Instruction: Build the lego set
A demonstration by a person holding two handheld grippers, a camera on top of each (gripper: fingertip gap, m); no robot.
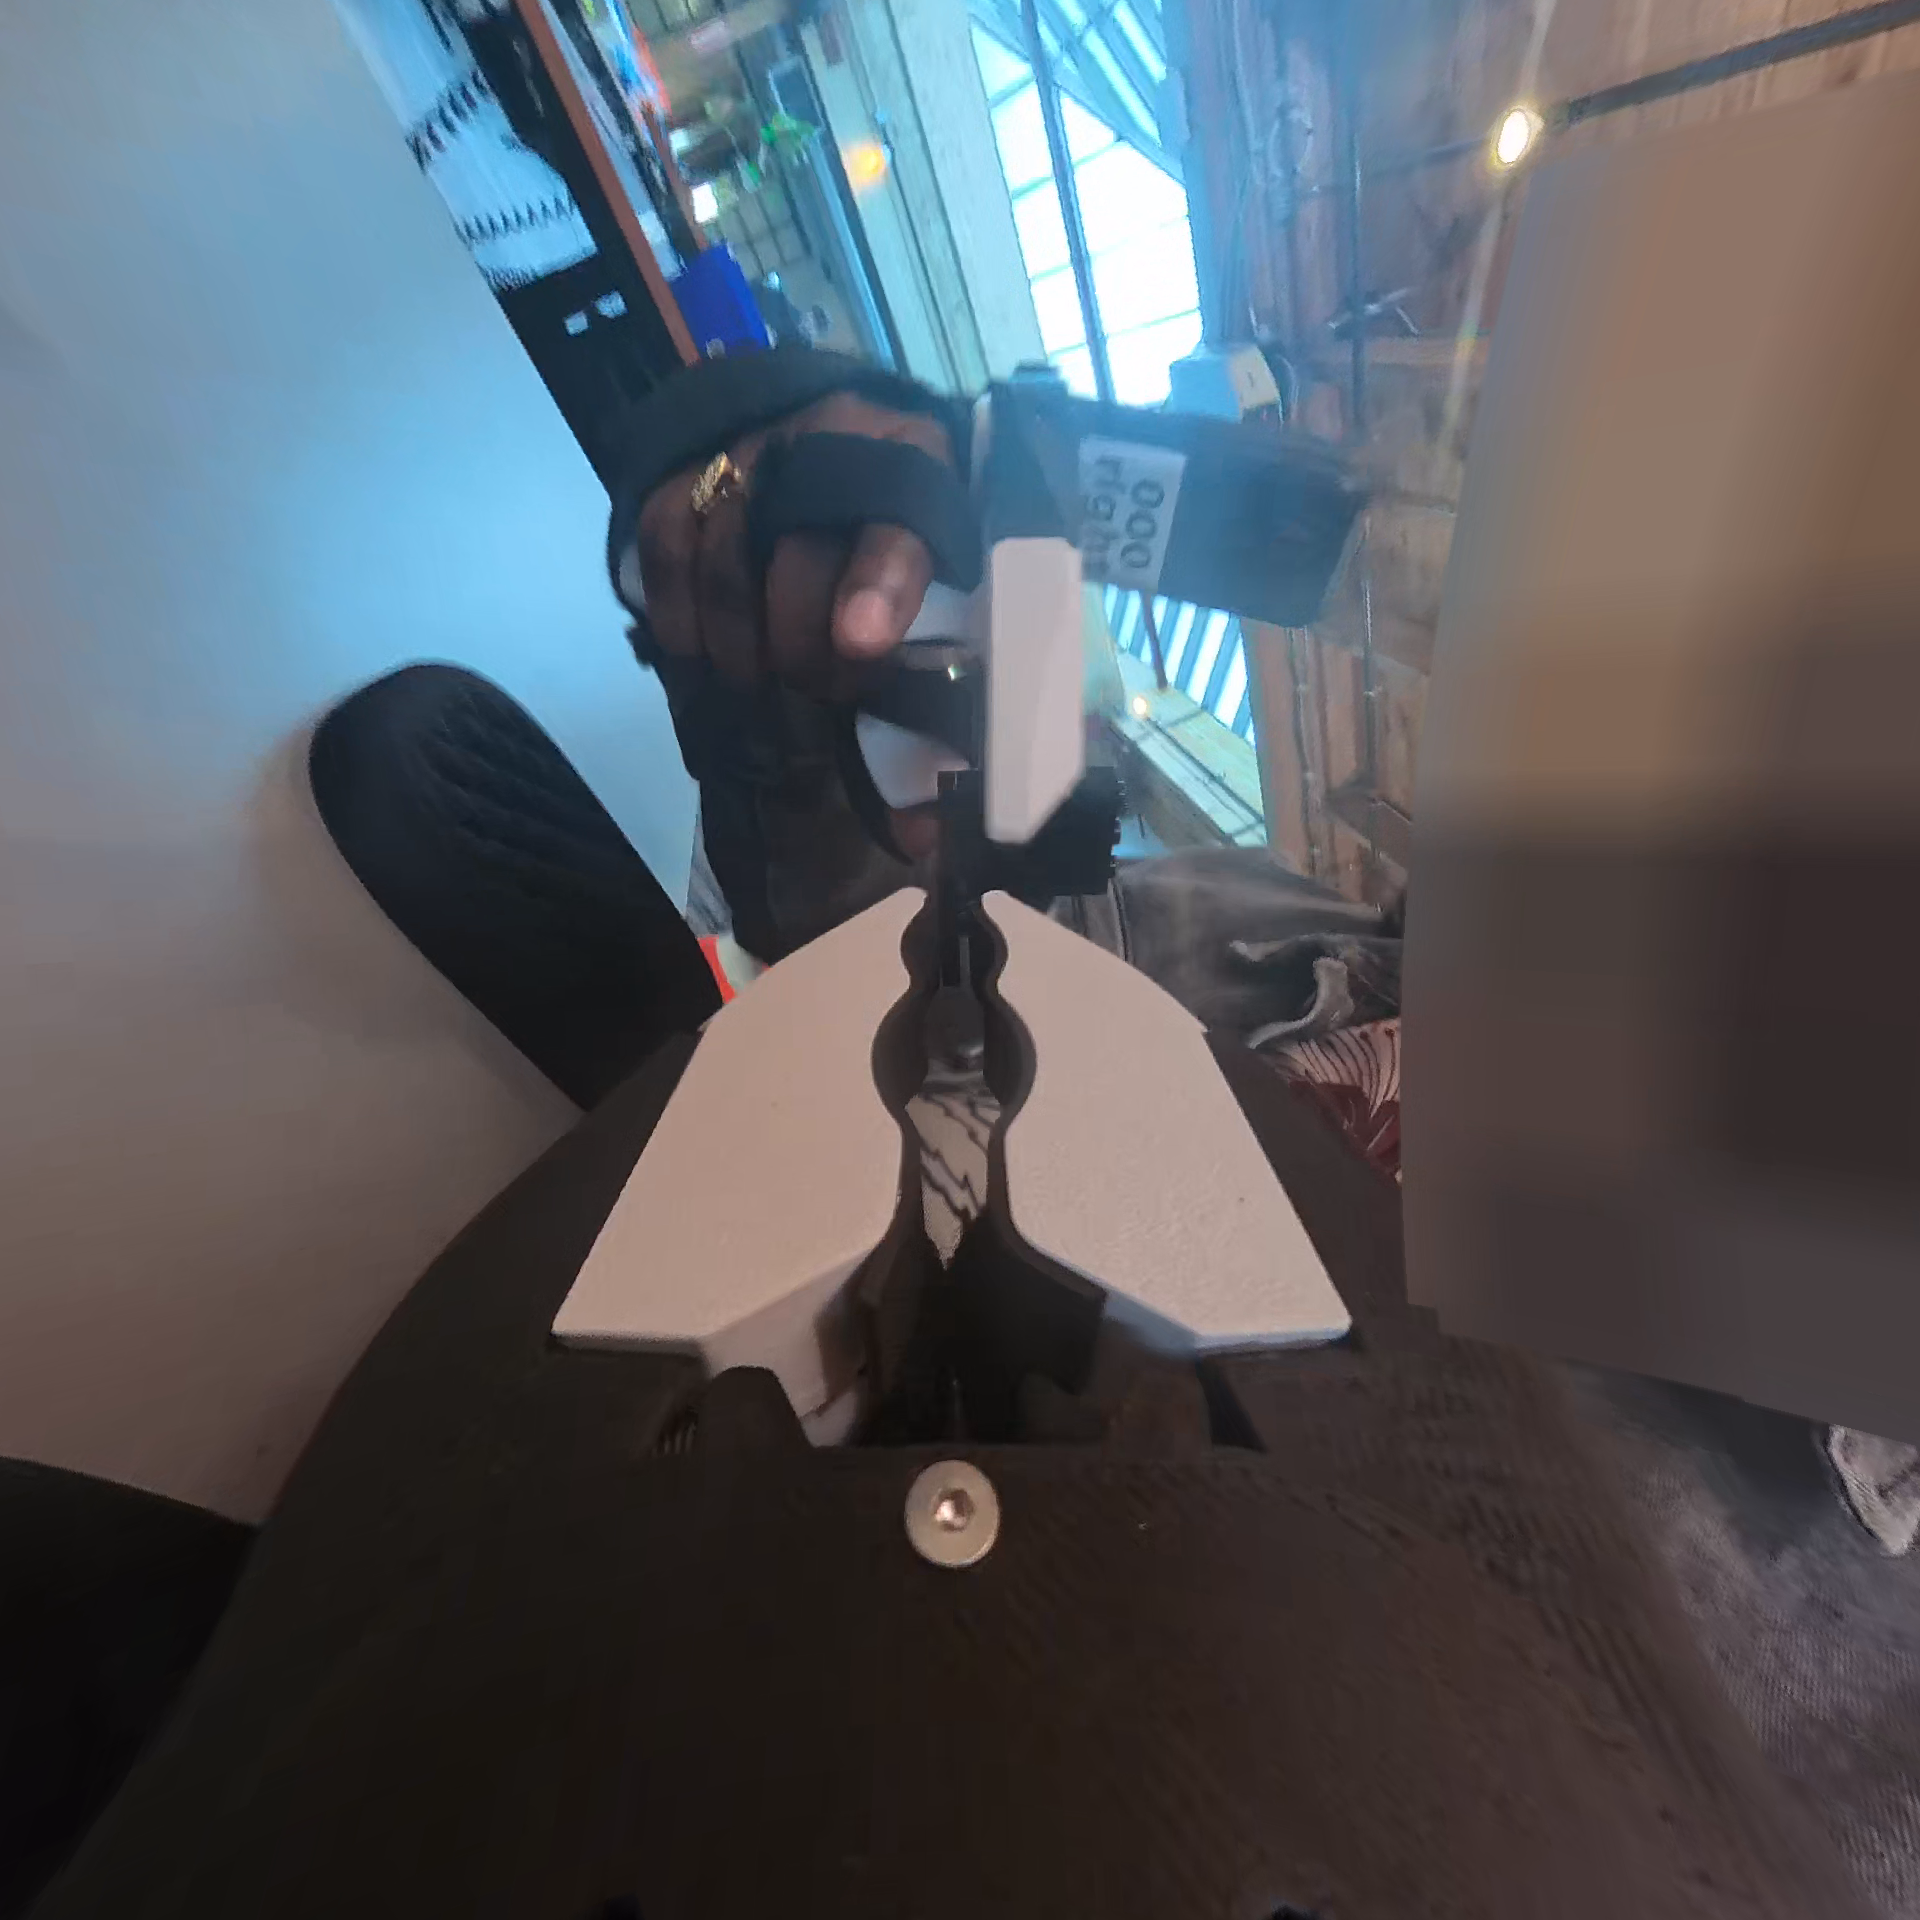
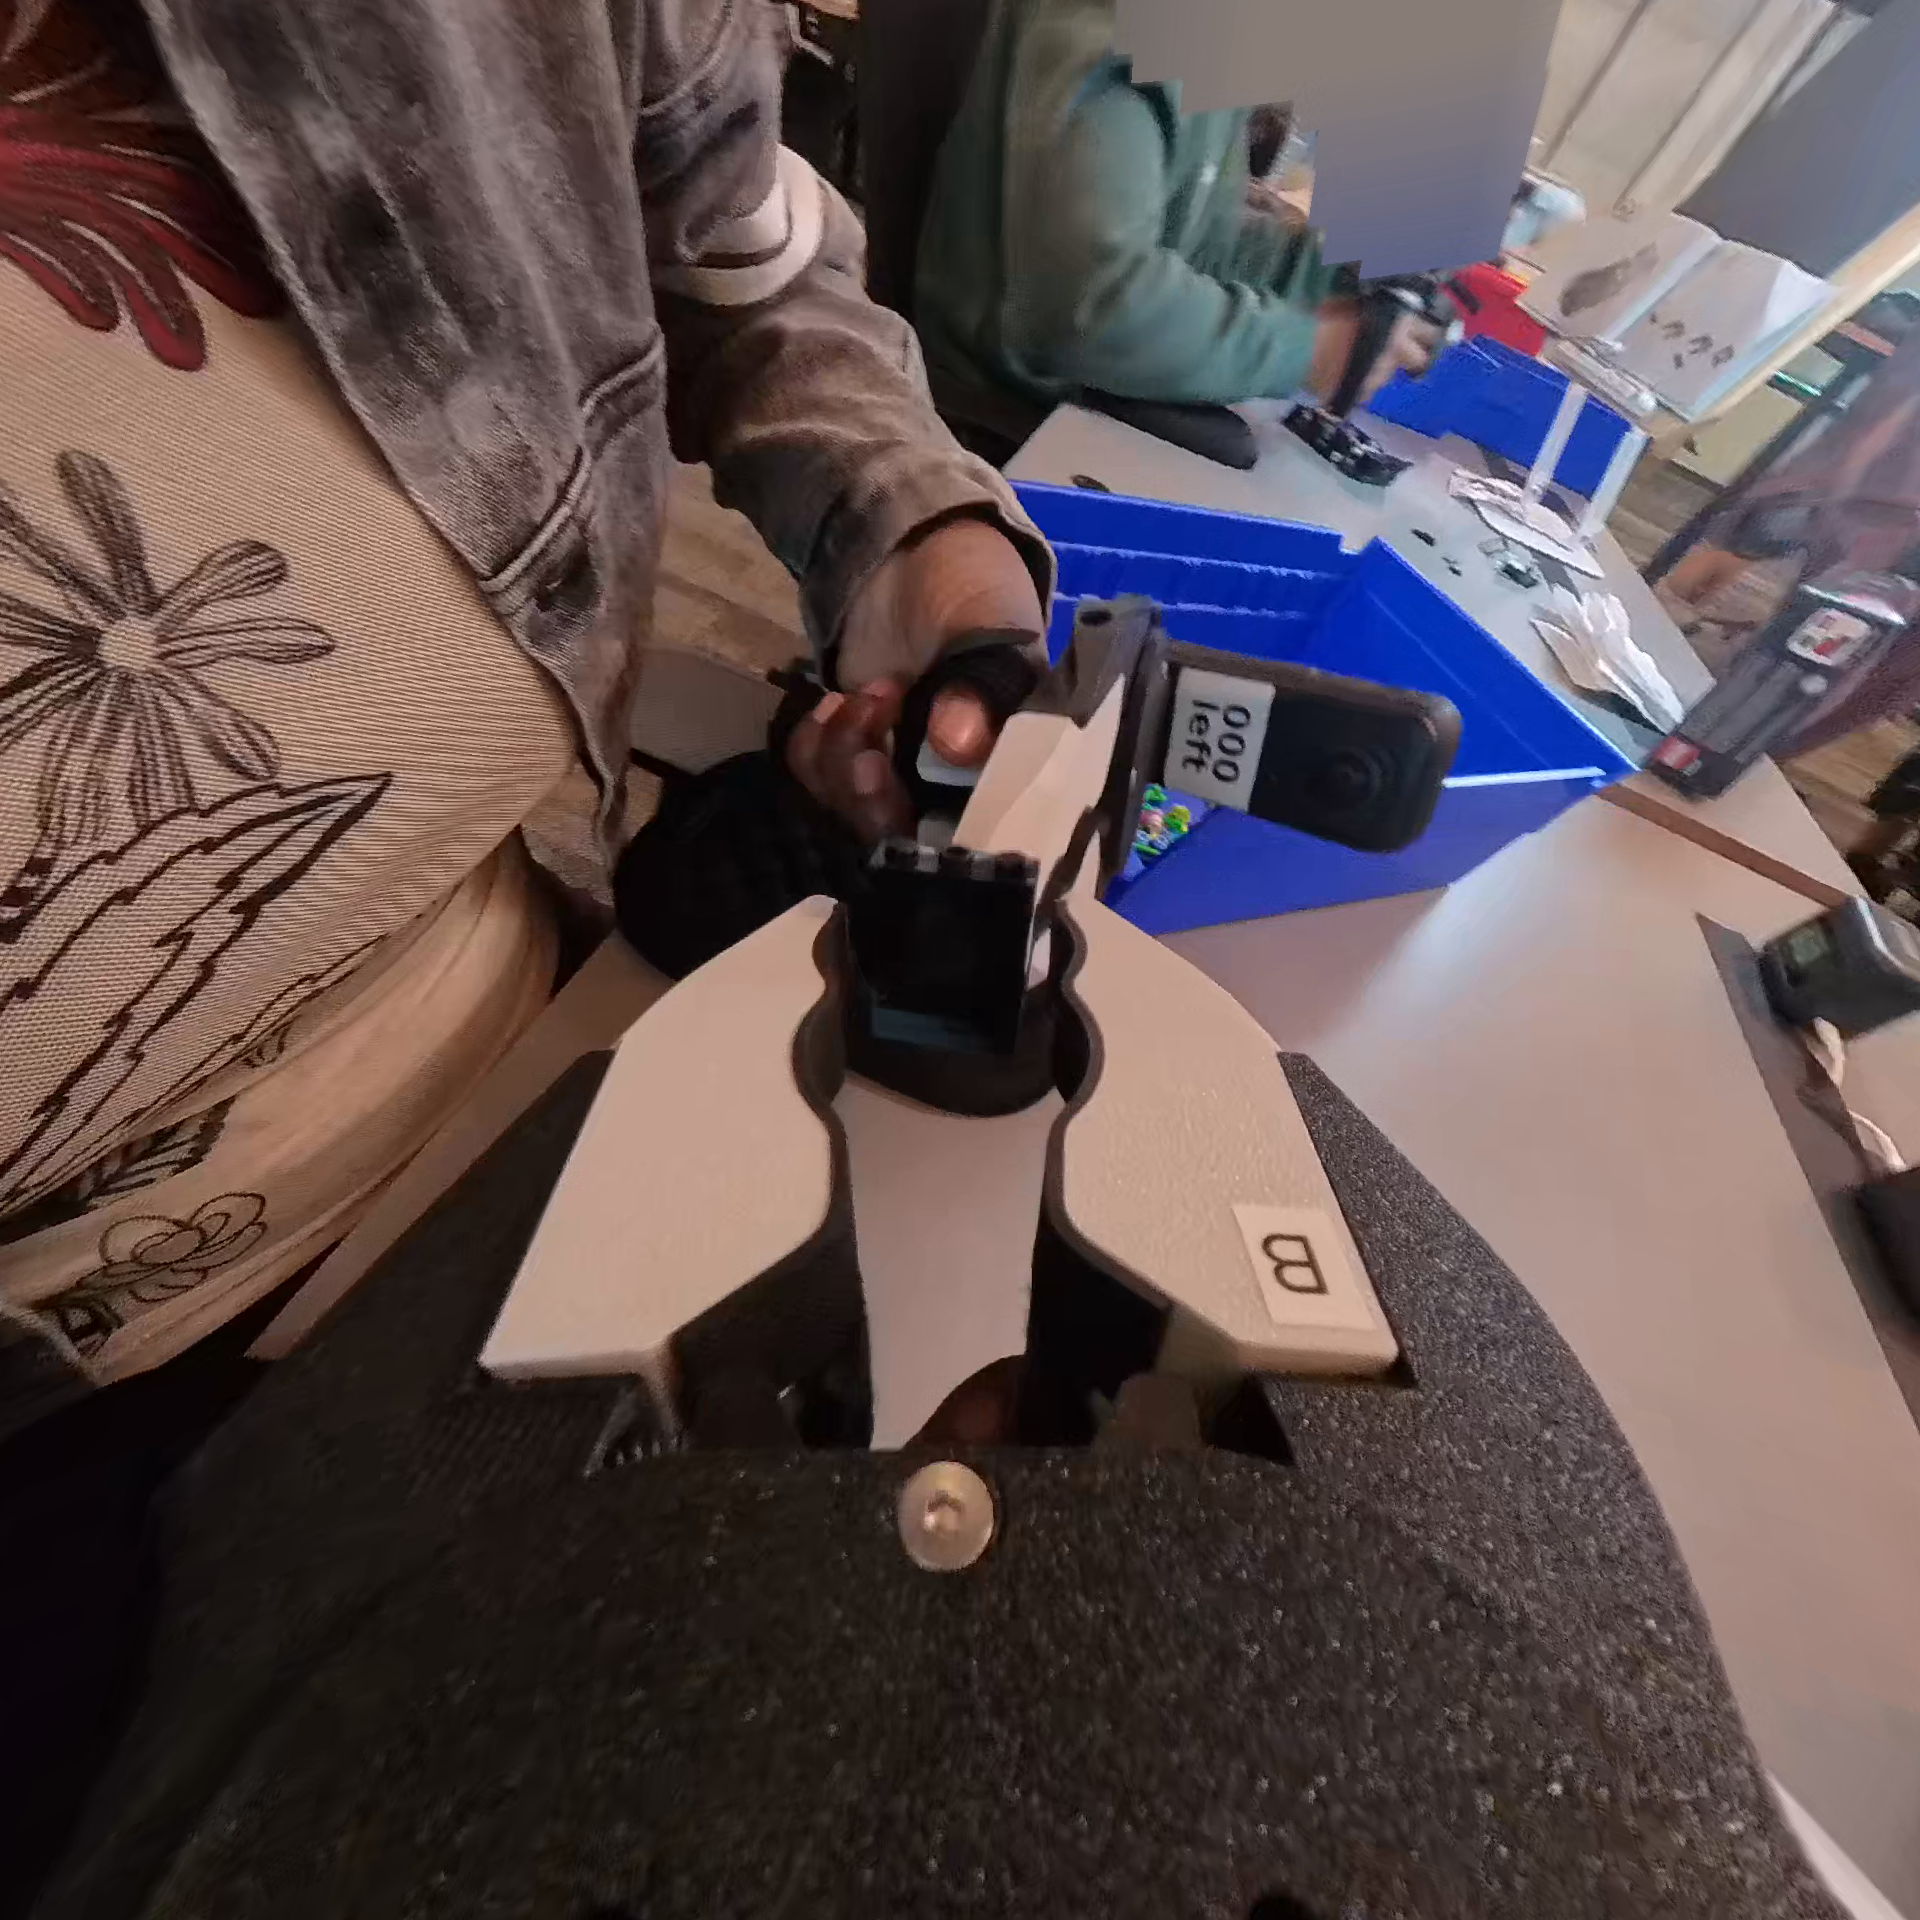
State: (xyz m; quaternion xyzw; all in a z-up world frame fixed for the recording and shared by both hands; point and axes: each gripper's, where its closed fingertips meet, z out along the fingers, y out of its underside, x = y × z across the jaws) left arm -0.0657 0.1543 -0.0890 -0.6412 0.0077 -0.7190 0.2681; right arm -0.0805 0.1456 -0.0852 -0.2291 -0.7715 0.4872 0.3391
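In the left wrist view my left gripper (image 1: pixel 954 904) is shut on a thin black lego piece (image 1: pixel 952 831) seen edge-on, which sticks out past the fingertips. Just beyond it, a white finger of my right gripper (image 1: pixel 1029 686) sits on a black studded lego part (image 1: pixel 1086 831) that meets the thin piece. In the right wrist view my right gripper (image 2: pixel 940 914) is shut on a black lego assembly (image 2: pixel 940 956) with studs along its top. The left gripper's white finger (image 2: pixel 1023 800) reaches the assembly's right edge. Both grippers are held in the air in front of a person's body.
A blue bin (image 2: pixel 1299 665) with small coloured parts stands on the grey table (image 2: pixel 1455 1039) behind the grippers. A black device (image 2: pixel 1829 956) lies at the table's right. Another person (image 2: pixel 1091 260) works at the far end. A black chair back (image 1: pixel 468 862) is at left. The tips of both grippers are at nearly the same place.
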